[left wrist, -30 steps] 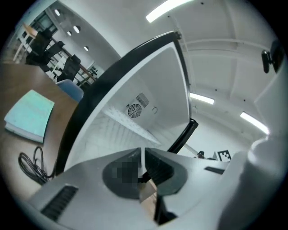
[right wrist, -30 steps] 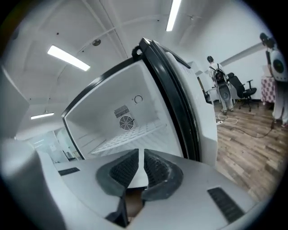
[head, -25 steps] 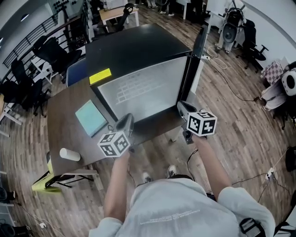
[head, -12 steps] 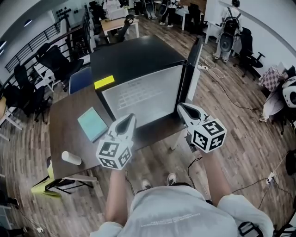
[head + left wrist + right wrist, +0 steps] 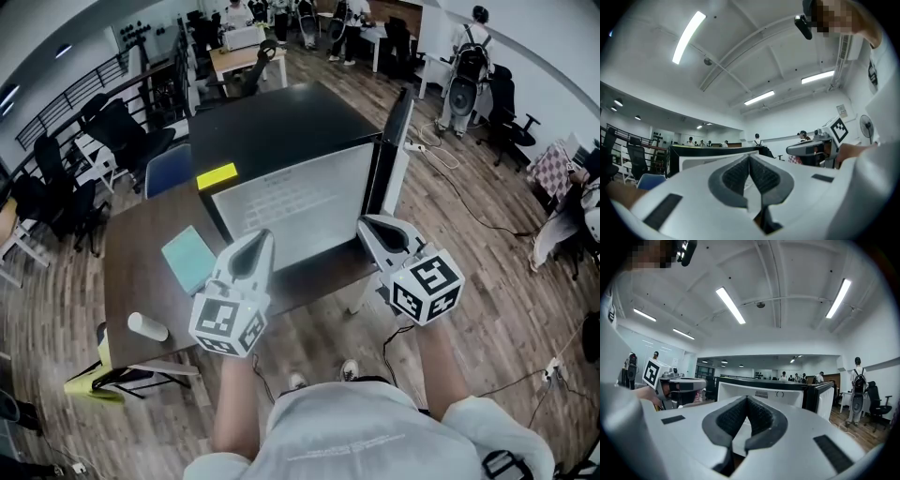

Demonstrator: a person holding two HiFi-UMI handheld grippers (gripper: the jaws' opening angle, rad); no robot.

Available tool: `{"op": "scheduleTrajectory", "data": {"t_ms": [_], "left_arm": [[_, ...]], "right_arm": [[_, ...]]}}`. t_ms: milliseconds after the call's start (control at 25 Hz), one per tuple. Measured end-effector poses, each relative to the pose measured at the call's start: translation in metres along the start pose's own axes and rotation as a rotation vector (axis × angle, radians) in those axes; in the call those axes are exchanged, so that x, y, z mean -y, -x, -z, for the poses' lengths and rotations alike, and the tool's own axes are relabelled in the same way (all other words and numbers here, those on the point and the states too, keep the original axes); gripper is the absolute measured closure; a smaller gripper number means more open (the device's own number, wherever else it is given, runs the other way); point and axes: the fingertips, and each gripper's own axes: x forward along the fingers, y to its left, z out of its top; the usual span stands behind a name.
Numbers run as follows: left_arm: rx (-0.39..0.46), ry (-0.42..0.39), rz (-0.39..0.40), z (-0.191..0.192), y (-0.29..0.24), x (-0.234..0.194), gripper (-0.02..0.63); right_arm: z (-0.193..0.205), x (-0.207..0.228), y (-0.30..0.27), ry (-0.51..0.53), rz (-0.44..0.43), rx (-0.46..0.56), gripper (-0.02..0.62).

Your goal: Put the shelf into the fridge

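my left gripper [image 5: 260, 236] and right gripper [image 5: 368, 225] are clenched empty before the open fridge [image 5: 281, 122] at the table's [image 5: 131, 262] right edge; i judge a careless swing could strike its door [image 5: 401, 112].

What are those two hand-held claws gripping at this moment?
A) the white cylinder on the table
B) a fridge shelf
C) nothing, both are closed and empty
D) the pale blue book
C: the left gripper and the right gripper each show their jaws pressed together with nothing between them, held in the air in front of the fridge.
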Motion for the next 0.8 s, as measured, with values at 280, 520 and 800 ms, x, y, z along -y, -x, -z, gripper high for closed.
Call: {"op": "scheduleTrajectory", "data": {"t_ms": [280,520,800], "left_arm": [[0.006,-0.032,0.011,-0.004,-0.010,0.006,0.586],[-0.002,-0.029,0.028,-0.002,-0.016,0.013,0.586],[-0.017,-0.037,0.028,0.001,-0.019,0.016,0.586]], "right_arm": [[-0.005,0.004,0.000,0.030,-0.009,0.016,0.580],[-0.002,0.008,-0.001,0.028,-0.008,0.009,0.580],[0.003,0.012,-0.004,0.022,-0.007,-0.006,0.580]]}}
